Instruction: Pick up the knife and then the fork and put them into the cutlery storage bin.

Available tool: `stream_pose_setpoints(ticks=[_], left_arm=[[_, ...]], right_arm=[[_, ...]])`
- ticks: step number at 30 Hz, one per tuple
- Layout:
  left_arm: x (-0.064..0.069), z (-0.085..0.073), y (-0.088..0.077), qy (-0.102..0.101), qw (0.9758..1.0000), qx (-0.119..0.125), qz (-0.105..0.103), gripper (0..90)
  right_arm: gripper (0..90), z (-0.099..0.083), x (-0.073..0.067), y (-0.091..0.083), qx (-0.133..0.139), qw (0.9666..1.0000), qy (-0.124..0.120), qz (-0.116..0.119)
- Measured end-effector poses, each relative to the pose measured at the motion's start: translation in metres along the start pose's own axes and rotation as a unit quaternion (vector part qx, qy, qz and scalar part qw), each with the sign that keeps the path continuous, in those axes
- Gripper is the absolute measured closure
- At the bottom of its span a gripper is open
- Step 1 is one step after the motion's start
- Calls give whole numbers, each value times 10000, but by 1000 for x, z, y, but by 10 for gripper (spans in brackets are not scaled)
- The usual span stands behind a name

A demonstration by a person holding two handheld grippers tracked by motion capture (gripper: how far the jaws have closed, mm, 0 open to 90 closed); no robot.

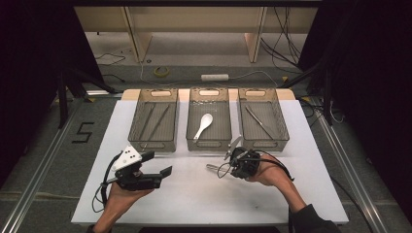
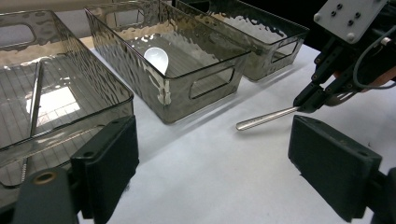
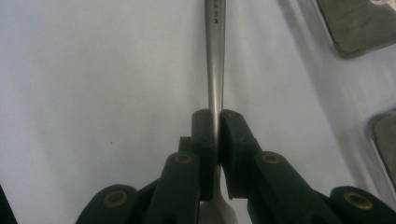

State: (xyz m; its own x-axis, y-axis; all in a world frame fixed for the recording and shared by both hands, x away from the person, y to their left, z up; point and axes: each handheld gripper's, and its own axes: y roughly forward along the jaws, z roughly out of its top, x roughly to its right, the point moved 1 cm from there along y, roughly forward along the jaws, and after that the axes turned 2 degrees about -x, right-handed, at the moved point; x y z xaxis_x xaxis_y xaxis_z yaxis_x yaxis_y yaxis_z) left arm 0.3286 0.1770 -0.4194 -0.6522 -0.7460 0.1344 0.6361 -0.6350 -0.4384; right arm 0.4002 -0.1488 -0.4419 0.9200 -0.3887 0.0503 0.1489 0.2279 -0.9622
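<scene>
My right gripper (image 1: 224, 167) is shut on the handle of a metal utensil (image 1: 212, 167), low over the white table in front of the middle bin. In the right gripper view, its jaws (image 3: 215, 122) pinch the silver handle (image 3: 215, 56), which runs straight away from them. The left gripper view shows the same handle (image 2: 266, 117) sticking out of the right gripper (image 2: 308, 100). My left gripper (image 1: 158, 164) is held at the front left, open, with nothing between its two black pads (image 2: 109, 163).
Three clear bins stand in a row at the back: the left bin (image 1: 155, 145) holds thin metal utensils (image 1: 158, 121), the middle bin (image 1: 209, 144) a white spoon (image 1: 204, 124), the right bin (image 1: 265, 143) another metal utensil (image 1: 260, 121). The white table sheet (image 1: 204, 199) spreads in front.
</scene>
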Motion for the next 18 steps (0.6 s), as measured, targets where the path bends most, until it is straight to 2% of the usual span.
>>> stream_pose_setpoints(ticks=[1, 6, 9, 18], left_arm=[[0, 0, 0, -2, 10000, 1, 0, 156], [0, 0, 0, 1, 10000, 0, 3, 155], [0, 0, 0, -2, 10000, 3, 3, 156], [0, 0, 0, -2, 10000, 15, 14, 156]], right_arm=[[852, 0, 0, -1, 16, 10000, 79, 15], [852, -2, 4, -4, 95, 9999, 63, 45], [851, -4, 5, -9, 100, 9998, 165, 52], [851, -10, 14, -24, 369, 9988, 335, -22]])
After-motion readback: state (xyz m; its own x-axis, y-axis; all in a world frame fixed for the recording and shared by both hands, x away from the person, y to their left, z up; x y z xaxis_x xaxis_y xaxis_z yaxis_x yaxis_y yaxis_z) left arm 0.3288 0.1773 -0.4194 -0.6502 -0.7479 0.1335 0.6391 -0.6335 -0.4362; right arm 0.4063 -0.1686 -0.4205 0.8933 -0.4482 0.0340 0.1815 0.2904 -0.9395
